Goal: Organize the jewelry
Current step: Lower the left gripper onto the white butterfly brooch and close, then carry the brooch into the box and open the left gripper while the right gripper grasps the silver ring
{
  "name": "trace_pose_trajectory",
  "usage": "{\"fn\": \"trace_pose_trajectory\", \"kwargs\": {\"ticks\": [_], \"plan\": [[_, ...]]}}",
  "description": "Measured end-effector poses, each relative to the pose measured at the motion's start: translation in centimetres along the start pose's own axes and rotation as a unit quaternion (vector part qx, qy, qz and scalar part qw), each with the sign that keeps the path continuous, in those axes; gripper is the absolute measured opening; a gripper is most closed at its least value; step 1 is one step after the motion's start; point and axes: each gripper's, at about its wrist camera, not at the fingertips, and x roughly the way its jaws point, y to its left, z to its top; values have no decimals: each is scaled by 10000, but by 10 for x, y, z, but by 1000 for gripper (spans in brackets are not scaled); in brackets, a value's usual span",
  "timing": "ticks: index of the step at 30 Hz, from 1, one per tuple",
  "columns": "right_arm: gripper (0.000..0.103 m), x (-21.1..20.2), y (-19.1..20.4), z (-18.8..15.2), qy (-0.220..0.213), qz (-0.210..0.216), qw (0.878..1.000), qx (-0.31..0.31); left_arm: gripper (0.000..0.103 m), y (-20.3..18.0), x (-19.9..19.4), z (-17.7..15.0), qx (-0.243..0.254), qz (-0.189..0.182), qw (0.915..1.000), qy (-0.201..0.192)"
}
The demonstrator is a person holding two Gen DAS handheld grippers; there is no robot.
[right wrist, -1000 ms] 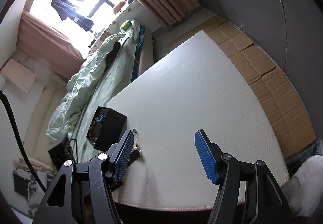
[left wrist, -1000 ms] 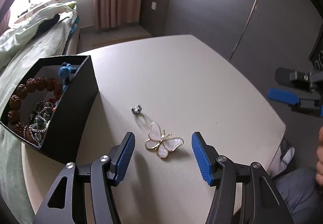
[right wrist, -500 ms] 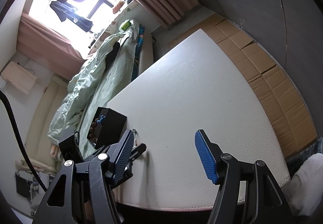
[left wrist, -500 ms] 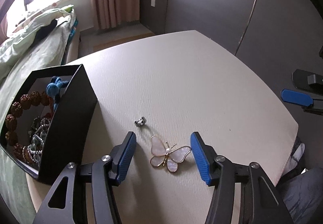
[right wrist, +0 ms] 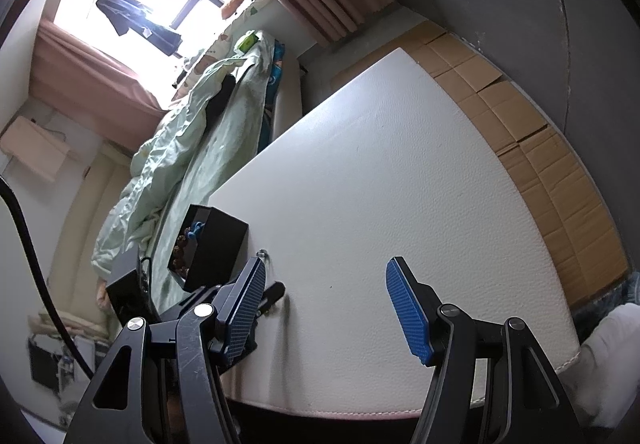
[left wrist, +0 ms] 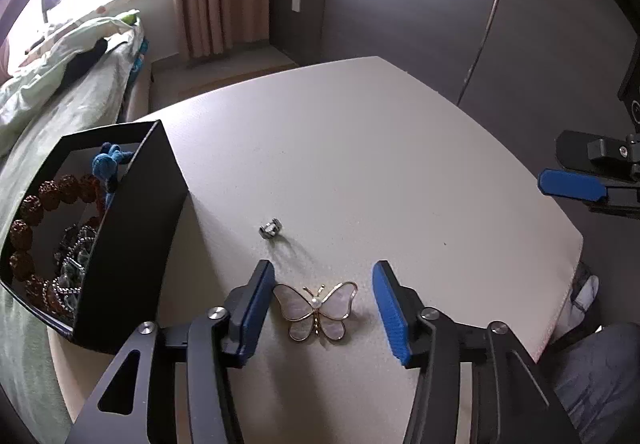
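Observation:
A gold-rimmed pearly butterfly brooch [left wrist: 318, 311] lies flat on the white table [left wrist: 360, 164]. My left gripper [left wrist: 324, 308] is open, low over the table, with the brooch between its blue pads and nearer the left one. A small silver ring [left wrist: 271, 229] lies just beyond it; it also shows in the right wrist view [right wrist: 262, 253]. A black box [left wrist: 120, 228] at the left holds brown beads, a blue charm and chain pieces; it also shows in the right wrist view [right wrist: 212, 248]. My right gripper [right wrist: 324, 308] is open and empty above the table's near edge, and shows at the right of the left wrist view [left wrist: 576, 184].
A bed with a green quilt [right wrist: 192, 132] runs along the table's left side. Cardboard sheets [right wrist: 540, 148] cover the floor beyond the far right edge. A dark wardrobe wall [left wrist: 440, 4] stands behind the table. The table edge [left wrist: 568, 284] is close on the right.
My left gripper has moved forward and down, so the butterfly brooch now lies between its pads instead of ahead of them. The right gripper has barely moved.

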Motion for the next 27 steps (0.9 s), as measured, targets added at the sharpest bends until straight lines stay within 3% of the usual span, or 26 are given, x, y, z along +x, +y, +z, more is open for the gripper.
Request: {"fn": "trace_pose_trajectory", "kwargs": {"ticks": [12,14,22,27], "plan": [[64,6,6,1,88,-133,9998,-115,55,-3,-2,-4,-144,159,9998,14],[64,10,9,1,131,-173,9996,-180,43,0,-3,-4,-211,285,9994,-1],[63,32,28,4,387,-354,9957,-758,43,14,-23,-3,-576,-40,9981,-229],[54,49,46,5,540,-341,9896,-1289,43,24,-51,3,-758,-73,9958,-503]]}}
